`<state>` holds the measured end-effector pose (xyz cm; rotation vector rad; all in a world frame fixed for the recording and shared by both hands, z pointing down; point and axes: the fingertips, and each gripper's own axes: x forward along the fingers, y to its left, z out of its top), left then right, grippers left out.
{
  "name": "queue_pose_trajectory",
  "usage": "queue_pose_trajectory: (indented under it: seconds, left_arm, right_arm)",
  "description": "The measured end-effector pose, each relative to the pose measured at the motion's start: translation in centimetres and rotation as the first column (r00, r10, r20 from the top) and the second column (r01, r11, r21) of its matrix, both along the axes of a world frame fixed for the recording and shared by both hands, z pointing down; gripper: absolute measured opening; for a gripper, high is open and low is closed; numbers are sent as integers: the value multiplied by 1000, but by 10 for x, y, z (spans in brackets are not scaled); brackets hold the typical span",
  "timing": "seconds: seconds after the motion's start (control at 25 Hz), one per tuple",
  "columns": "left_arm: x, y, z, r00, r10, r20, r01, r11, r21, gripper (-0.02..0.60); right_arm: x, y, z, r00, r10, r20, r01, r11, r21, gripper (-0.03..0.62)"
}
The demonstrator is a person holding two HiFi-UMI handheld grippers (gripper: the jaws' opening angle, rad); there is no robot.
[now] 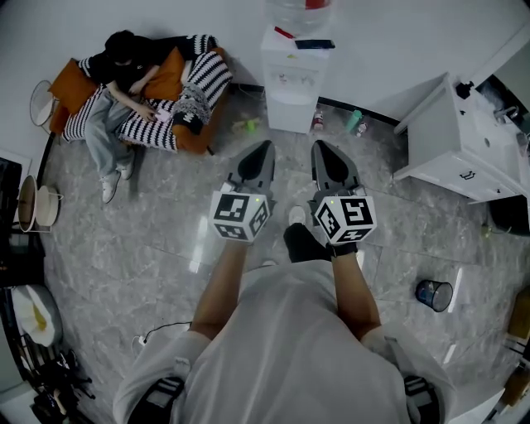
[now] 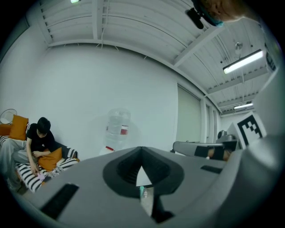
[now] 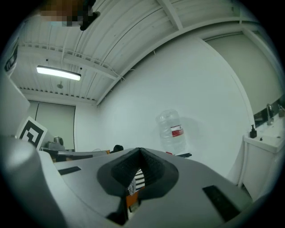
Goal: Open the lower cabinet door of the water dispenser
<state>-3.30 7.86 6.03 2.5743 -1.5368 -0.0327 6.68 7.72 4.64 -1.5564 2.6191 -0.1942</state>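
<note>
The white water dispenser (image 1: pixel 293 76) stands against the far wall with a clear bottle (image 1: pixel 298 12) on top. Its lower cabinet door (image 1: pixel 291 113) is closed. Both grippers point level at it from some way back, over the floor. My left gripper (image 1: pixel 267 146) is shut with nothing in it, and so is my right gripper (image 1: pixel 318 146) beside it. In the left gripper view the bottle (image 2: pixel 117 127) shows above the closed left gripper (image 2: pixel 141 150). In the right gripper view the bottle (image 3: pixel 172 132) rises above the closed right gripper (image 3: pixel 139 151). The dispenser body is hidden behind the jaws in both.
A person sits on an orange couch (image 1: pixel 189 132) with striped cushions, left of the dispenser. A white sink cabinet (image 1: pixel 460 142) juts out at right. Small bottles (image 1: pixel 356 122) lie by the wall. A dark bin (image 1: pixel 435 294) and a power strip (image 1: pixel 142 338) are on the marble floor.
</note>
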Motion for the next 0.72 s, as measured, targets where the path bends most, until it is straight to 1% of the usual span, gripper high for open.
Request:
queue_pose_trajectory:
  seconds: [0.16,0.36,0.56,0.72]
  left_arm:
    - [13,-50,1,1000,1,3,-1,1000,-7,13]
    - [21,-107,0,1000,-30,-1,30,1000,-3,14]
    - [20,-157,7,997,-76,-20,76,997,-25,13]
    - [23,-187,15,994,-105,-25,104,994,-44,14]
  right_arm:
    - [8,-55,-5,1000,-10,11,10,1000,6,11]
    - [22,-119,-10,999,-21,50,19,999,39,11]
    - [26,-168,-1,998,-52,43,51,999,12,11]
    - [30,-199,6,996,-78,50,79,997,-4,11]
